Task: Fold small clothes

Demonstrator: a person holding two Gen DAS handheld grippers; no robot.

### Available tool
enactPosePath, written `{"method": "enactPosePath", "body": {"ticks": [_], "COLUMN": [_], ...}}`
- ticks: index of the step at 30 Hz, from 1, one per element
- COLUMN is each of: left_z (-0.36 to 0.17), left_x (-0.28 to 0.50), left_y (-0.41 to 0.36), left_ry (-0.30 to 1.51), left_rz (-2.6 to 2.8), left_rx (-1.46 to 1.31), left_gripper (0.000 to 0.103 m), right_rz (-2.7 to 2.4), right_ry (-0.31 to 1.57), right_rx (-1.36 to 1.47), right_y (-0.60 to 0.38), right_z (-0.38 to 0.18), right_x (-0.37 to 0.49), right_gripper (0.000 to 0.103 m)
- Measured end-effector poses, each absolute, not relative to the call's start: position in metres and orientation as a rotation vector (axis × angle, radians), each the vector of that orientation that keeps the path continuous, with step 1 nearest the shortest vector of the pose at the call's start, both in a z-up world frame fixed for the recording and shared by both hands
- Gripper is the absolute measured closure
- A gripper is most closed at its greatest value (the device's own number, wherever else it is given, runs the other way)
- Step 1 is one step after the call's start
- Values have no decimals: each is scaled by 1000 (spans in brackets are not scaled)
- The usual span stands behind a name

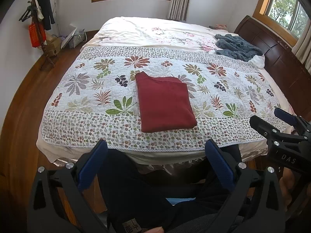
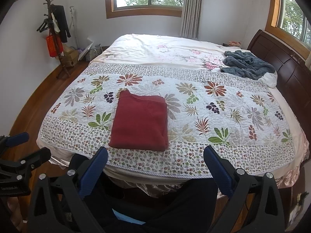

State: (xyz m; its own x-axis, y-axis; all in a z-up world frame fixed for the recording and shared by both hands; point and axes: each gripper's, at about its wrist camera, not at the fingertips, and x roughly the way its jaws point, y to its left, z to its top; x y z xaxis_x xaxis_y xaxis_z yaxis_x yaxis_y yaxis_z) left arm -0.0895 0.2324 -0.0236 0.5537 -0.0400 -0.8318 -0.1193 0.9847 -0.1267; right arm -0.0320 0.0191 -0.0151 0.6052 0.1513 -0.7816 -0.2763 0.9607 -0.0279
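Observation:
A dark red garment (image 1: 165, 103) (image 2: 141, 122) lies folded into a neat rectangle on the floral quilt (image 1: 93, 89) (image 2: 223, 116), near the bed's front edge. My left gripper (image 1: 156, 145) is open and empty, held back off the bed's edge, below and in front of the garment. My right gripper (image 2: 155, 151) is open too, nothing between its blue pads (image 2: 217, 172), hovering just short of the garment's near edge. In the left wrist view the right gripper (image 1: 268, 116) shows at the right edge. In the right wrist view the left gripper (image 2: 33, 143) shows at the left edge.
A crumpled grey-blue blanket (image 1: 236, 46) (image 2: 246, 64) lies at the far right of the bed by the dark wooden headboard (image 1: 272, 44). A coat stand (image 1: 38, 25) and a basket (image 1: 76, 38) stand on the wooden floor at the left. A person's dark-clothed legs (image 1: 145, 190) are below the grippers.

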Motion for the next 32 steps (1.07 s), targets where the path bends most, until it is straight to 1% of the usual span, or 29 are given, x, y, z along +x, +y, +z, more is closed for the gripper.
{"method": "enactPosePath", "body": {"ticks": [32], "left_z": [-26], "left_x": [-86], "left_y": [236], "left_ry": [990], "left_rz": [45], "left_rx": [-165], "left_gripper": [4], "right_rz": [255], "right_ry": [910], "right_rx": [-142], "right_y": [18], "right_z": [-19], "right_x": [-31], "right_gripper": [4]}}
